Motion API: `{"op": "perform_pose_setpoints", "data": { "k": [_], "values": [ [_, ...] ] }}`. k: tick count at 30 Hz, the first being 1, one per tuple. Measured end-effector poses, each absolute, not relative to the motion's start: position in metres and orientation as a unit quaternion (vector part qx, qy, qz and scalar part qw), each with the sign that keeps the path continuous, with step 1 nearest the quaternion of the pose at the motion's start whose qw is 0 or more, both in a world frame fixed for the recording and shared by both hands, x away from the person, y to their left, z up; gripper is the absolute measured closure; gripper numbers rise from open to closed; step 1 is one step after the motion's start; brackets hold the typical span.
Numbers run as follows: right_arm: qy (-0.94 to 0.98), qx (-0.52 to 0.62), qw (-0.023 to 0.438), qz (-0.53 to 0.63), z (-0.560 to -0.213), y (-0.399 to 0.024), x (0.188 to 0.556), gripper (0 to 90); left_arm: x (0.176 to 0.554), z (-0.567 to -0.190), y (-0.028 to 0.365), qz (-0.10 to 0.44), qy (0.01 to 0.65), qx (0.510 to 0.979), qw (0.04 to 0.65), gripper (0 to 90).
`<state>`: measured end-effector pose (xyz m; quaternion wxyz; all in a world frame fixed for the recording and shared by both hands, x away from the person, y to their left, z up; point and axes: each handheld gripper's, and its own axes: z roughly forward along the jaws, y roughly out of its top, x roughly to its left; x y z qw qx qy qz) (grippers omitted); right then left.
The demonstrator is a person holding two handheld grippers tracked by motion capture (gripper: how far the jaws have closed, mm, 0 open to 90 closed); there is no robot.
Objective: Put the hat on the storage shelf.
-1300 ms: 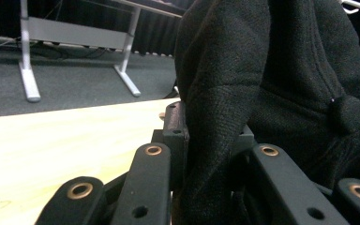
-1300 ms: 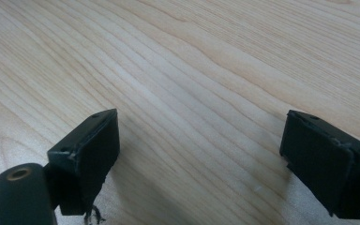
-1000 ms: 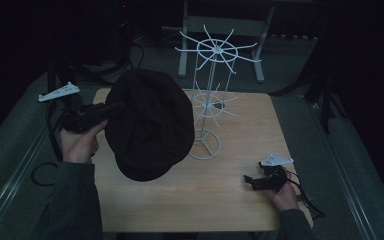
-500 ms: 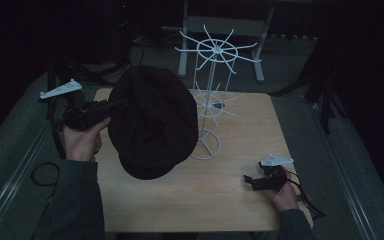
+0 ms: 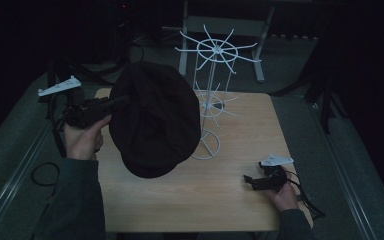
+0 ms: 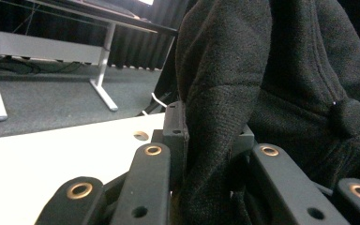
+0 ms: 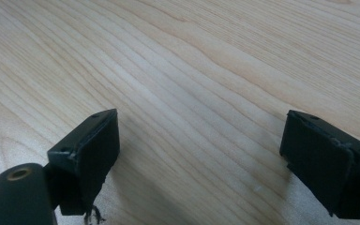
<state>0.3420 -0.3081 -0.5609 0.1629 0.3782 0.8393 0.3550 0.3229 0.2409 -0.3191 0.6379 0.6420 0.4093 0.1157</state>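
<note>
Above the left edge of the table point(image 5: 240, 200), the left gripper point(image 5: 115, 103) is clenched on the rim of a dark cap point(image 5: 155, 117). In the left gripper view its black jaws pinch a fold of the cap's woolly cloth point(image 6: 225, 117) between them, and the rest of the cap hangs to the right of the jaws, with a small button on its crown. The person's left hand point(image 5: 84, 140) wraps the gripper's body from below. The cap is lifted clear of the tabletop and hangs with its crown towards the camera over the left half of the table, its right side in front of the white wire stand point(image 5: 215, 95). That stand is upright on a ring base near the middle of the table, with spokes spreading from a hub at its top.

Near the front right corner, the right gripper point(image 5: 252, 181) rests low on the wood in the person's right hand point(image 5: 285, 192). Its jaws stand wide apart with bare tabletop point(image 7: 192, 93) between them, grasping nothing. It is well apart from the cap and the stand.
</note>
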Motion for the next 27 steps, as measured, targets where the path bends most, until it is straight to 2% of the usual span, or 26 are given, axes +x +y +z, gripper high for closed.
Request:
{"op": "perform_pose_setpoints", "data": {
  "k": [27],
  "values": [
    [0.839,0.379,0.162,0.355,-0.561,-0.308,0.342,12.1,0.319,-0.304,0.232,0.093,0.375,0.635,0.669,77.1]
  ]
}}
